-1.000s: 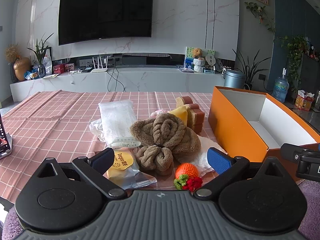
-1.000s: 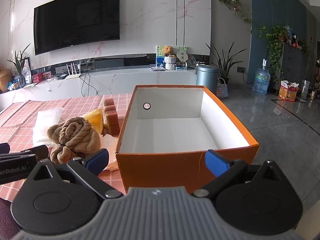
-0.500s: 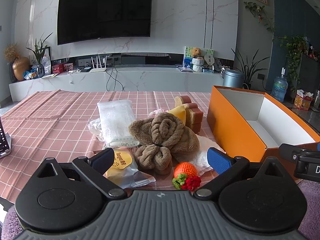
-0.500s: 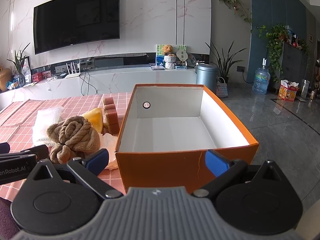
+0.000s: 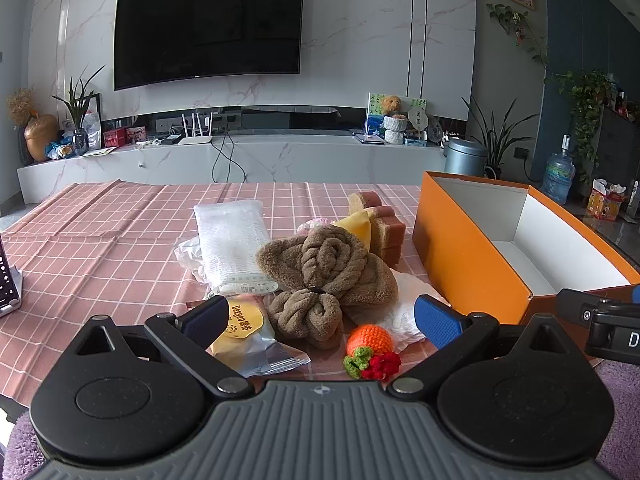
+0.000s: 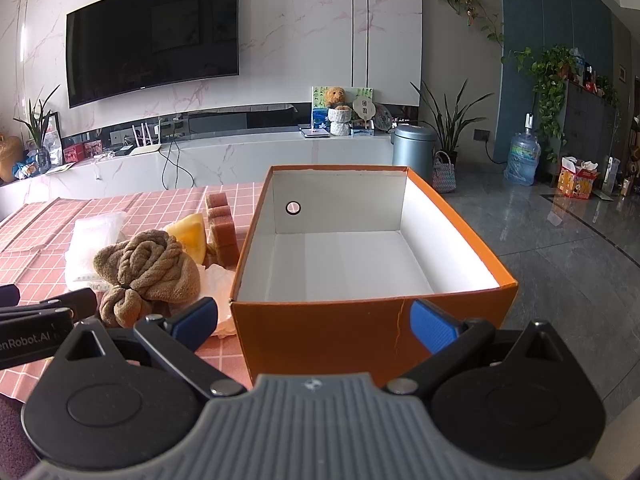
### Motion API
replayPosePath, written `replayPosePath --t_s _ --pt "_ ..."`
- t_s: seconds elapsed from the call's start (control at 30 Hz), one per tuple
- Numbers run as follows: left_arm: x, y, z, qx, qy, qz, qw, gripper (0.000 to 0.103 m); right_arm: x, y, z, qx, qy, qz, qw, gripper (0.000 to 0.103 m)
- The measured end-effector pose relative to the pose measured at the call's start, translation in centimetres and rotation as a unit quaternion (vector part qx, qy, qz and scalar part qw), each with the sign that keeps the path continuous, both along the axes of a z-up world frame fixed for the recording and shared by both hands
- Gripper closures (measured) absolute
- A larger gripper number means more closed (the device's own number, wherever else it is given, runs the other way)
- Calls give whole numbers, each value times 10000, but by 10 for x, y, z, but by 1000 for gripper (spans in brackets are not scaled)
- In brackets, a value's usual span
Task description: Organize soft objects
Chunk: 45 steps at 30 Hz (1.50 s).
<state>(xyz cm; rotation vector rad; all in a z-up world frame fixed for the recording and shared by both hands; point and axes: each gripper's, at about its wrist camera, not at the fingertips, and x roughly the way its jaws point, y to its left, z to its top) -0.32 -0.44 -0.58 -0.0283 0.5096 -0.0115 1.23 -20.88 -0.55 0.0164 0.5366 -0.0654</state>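
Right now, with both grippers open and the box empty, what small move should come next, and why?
Probably ease the left gripper forward and down onto the brown towel. Its open jaws already frame the towel, nothing is held, and the orange box beside the pile has nothing in it yet.

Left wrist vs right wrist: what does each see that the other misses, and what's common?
Left wrist only: the crocheted orange, the wrapped pastry packet, and the open left gripper.

Right wrist only: the orange box's bare floor and the round hole in its far wall, plus the open right gripper.

Both: the orange box, the knotted brown towel, the stacked sponges, the white pack, the checked tablecloth.
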Motion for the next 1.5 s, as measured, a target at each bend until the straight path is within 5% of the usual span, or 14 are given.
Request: replayPosePath --t_s 1.13,1.37,1.5 --pt "0 -1 -2 -15 15 -12 10000 0 1 1 -1 7 75 28 10000 2" --pt "-1 5 0 -161 3 -196 9997 0 -1 -8 1 603 -235 369 9972 2" --pt "4 15 3 -395 82 -355 9986 0 0 -1 5 414 -442 612 9963 2"
